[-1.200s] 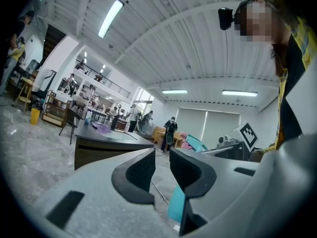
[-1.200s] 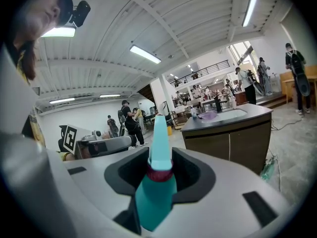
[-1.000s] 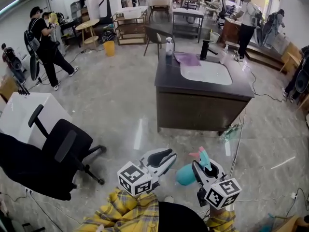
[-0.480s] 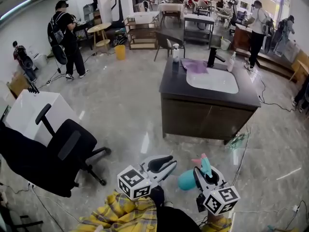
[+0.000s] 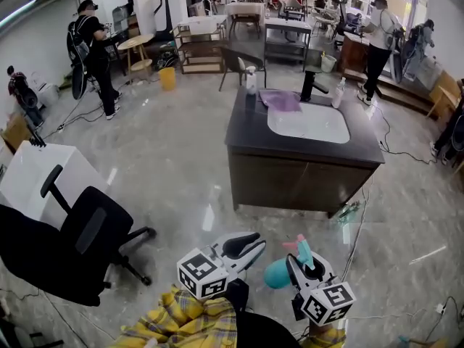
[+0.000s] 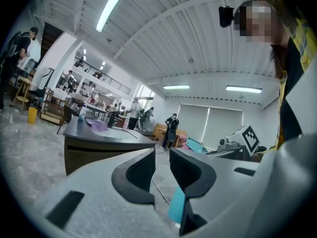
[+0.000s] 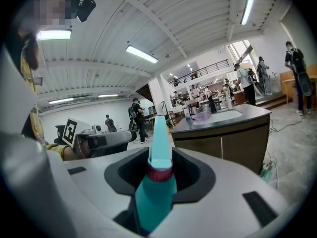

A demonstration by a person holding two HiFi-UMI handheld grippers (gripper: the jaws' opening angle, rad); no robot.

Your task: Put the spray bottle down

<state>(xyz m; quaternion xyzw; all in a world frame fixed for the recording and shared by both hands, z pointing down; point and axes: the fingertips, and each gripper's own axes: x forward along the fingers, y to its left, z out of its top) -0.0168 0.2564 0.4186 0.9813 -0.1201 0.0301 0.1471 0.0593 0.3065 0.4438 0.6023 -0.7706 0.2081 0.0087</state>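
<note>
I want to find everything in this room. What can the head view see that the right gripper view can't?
Only the head view shows the black office chair. Only the right gripper view shows the ceiling lights and the red ring around the neck of the spray bottle. Both show the spray bottle held in the right gripper, the left gripper and the sink cabinet.

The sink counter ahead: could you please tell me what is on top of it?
On the counter: a white basin, a black faucet, a purple cloth, a clear bottle and a white bottle. The cabinet beneath is closed; its inside is hidden.
</note>
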